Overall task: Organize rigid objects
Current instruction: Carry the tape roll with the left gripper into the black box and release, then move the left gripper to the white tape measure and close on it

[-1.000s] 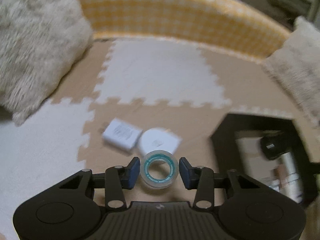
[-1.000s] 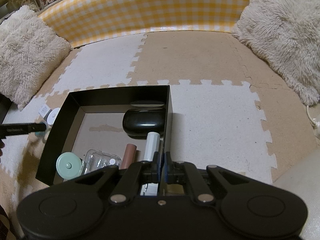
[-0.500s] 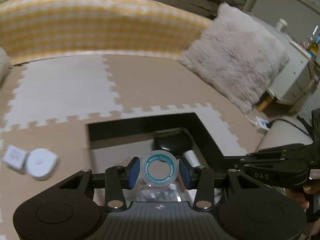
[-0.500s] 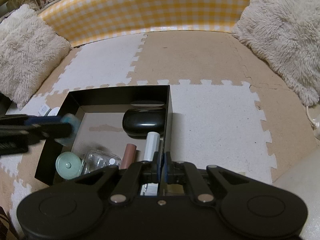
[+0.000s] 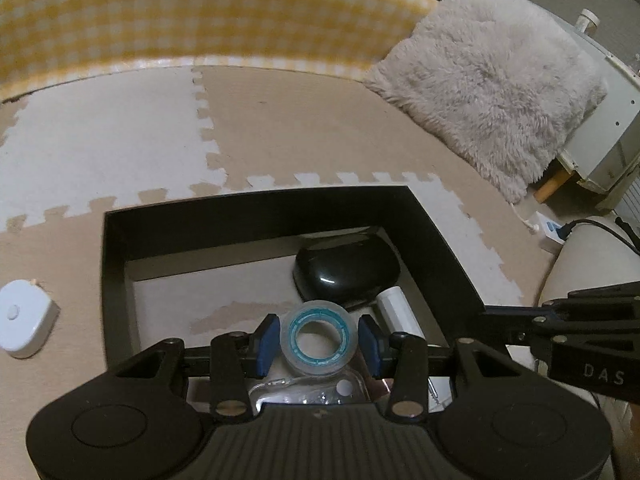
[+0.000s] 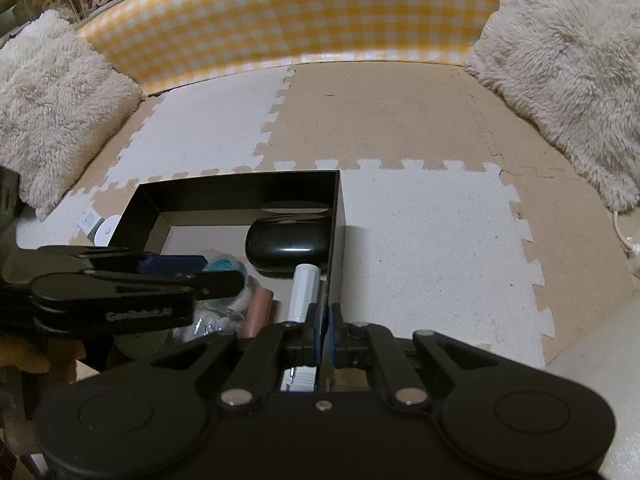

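Observation:
My left gripper is shut on a clear tape roll with a teal core and holds it over the open black box. In the right wrist view the left gripper reaches over the box from the left with the tape roll. Inside lie a black case, a white tube, a brown tube and a clear plastic item. My right gripper is shut on the box's right wall.
A white round device lies on the mat left of the box, with a white block beside it. Fluffy pillows and a yellow checkered cushion ring the foam mat. A white power strip lies at right.
My left gripper carried the tape roll from the mat beside the white items rightward to above the box interior. The right gripper has stayed still at the box wall.

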Available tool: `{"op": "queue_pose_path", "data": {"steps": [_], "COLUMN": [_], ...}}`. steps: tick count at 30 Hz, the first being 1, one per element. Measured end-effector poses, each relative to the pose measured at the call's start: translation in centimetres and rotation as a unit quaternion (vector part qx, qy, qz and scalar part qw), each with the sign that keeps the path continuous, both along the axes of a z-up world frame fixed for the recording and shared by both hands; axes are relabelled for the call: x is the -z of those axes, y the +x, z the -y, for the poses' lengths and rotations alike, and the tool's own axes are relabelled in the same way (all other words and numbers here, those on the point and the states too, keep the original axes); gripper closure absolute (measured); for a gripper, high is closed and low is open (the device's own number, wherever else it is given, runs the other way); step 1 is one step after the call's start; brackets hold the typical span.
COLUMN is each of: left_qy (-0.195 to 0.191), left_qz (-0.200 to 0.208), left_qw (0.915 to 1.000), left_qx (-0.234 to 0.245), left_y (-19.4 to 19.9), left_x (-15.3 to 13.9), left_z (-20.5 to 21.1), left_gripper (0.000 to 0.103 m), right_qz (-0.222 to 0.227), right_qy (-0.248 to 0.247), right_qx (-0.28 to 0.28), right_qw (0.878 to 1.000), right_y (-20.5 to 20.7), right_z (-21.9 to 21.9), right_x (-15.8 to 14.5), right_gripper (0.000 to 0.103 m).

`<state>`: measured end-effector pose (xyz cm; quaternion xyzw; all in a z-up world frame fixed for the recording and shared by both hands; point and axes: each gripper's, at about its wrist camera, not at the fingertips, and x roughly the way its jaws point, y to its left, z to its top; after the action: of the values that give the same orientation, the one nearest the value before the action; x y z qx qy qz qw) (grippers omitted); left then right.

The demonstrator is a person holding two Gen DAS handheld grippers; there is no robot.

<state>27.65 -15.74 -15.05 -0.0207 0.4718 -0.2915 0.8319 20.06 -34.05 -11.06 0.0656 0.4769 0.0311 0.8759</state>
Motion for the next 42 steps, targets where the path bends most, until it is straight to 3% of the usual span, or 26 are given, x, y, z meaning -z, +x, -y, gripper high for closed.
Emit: {"op": "queue_pose_path", "data": {"steps": [4,12,20,25,42], "left_qy": [0.007,0.010,0.004,0.007,0.026], "left_qz": [0.003,0.001,0.013,0.031,0.079], "left_qw": [1.0000,0.9999,0.9999,0.9995,0.9962], "left_qx": [-0.002,-0.003,0.008,0.008,-0.026], "left_y": [0.1,-0.3,-1.5,-2.1,-2.8], "left_x": [0.0,-0.7,-2.6,-4.0,-7.0], "left_z": [0.2,-0.3,0.0,-0.2,-2.7], "left_gripper": [0.043,0.035,0.008,0.001,0.000], "right_qz": [0.000,0.000,0.000,0.001,0.002], "right_qy": [-0.003,-0.001,0.002,0.001,0.002], "right_qx": [-0.002,-0.002,-0.002,-0.003,-0.003], "right_qw": [1.000,1.000,1.000,1.000,1.000], "right_y": [0.0,0.0,0.0,-0.1,-0.1], "right_z": [-0.1,-0.1,0.0,-0.1,-0.2], "right_x": [0.0,-0.1,0.0,0.0,-0.1], "right_gripper": [0.099,0.098,0.098,0.098,0.098]}}
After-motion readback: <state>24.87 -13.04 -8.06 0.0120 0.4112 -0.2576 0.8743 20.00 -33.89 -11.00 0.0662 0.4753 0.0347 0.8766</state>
